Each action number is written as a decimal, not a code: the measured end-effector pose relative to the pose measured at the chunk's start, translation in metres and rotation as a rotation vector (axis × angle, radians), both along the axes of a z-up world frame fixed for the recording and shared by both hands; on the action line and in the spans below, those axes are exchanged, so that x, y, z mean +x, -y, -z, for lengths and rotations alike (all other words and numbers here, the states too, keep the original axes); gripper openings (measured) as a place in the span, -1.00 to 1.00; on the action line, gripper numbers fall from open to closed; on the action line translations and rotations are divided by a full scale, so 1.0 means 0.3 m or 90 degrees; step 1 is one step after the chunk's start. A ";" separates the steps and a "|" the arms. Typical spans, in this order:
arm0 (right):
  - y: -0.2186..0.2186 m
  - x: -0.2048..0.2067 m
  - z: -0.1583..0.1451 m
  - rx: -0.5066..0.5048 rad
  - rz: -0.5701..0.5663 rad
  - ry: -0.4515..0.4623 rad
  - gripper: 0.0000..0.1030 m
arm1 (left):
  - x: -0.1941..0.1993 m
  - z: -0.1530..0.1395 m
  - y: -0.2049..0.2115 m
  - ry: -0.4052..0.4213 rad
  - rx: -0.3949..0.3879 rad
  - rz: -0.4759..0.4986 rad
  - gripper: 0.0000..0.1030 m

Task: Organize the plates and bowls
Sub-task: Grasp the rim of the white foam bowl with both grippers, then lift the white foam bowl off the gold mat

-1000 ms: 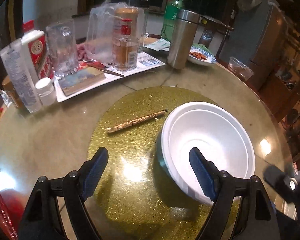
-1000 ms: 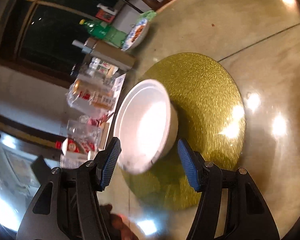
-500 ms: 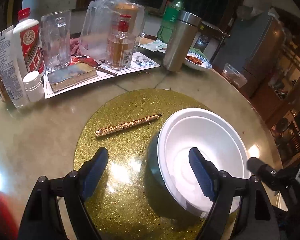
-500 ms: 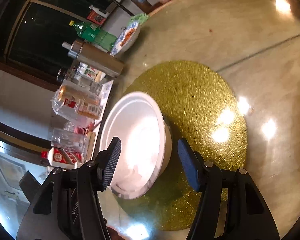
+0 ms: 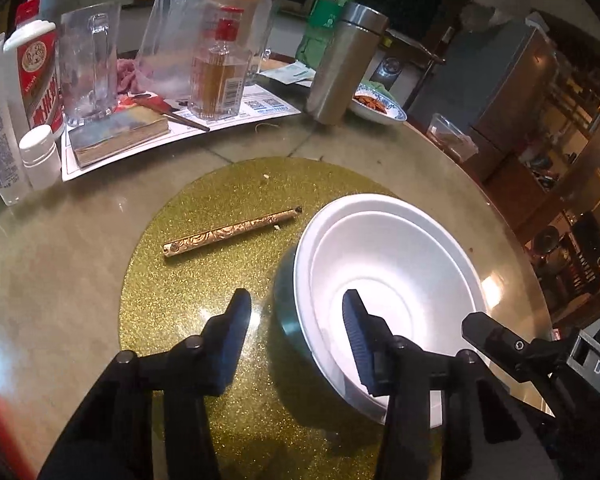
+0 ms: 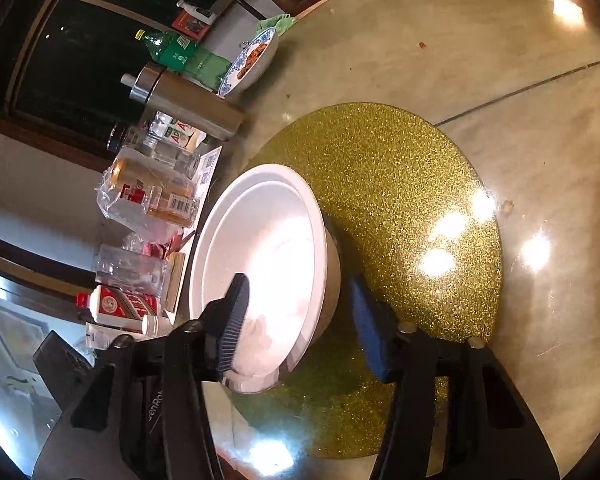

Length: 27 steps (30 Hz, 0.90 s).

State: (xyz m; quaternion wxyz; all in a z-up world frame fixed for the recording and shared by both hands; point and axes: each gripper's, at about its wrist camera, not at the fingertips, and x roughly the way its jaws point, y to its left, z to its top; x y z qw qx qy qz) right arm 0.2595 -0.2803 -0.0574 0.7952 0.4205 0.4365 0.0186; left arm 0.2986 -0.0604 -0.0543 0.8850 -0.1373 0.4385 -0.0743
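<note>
white foam bowl (image 5: 384,280), nested in a second one, is sitting on the round gold glitter mat (image 5: 204,220). since a second ago both grippers are narrowing around its near rim, so a two-handed lift looks close. left gripper (image 5: 296,340) and right gripper (image 6: 296,316) are closing, half-open, rim between the jaws, pads not yet visibly pressing.

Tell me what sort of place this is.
Probably a home dining room: a round stone-look table with a gold turntable, a white bowl, liquor bottles, a dish of food, a fridge behind.
</note>
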 end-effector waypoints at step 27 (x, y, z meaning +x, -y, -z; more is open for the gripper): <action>-0.020 0.001 0.030 -0.042 -0.021 -0.026 -0.74 | -0.023 0.002 0.037 0.020 0.079 0.023 -0.77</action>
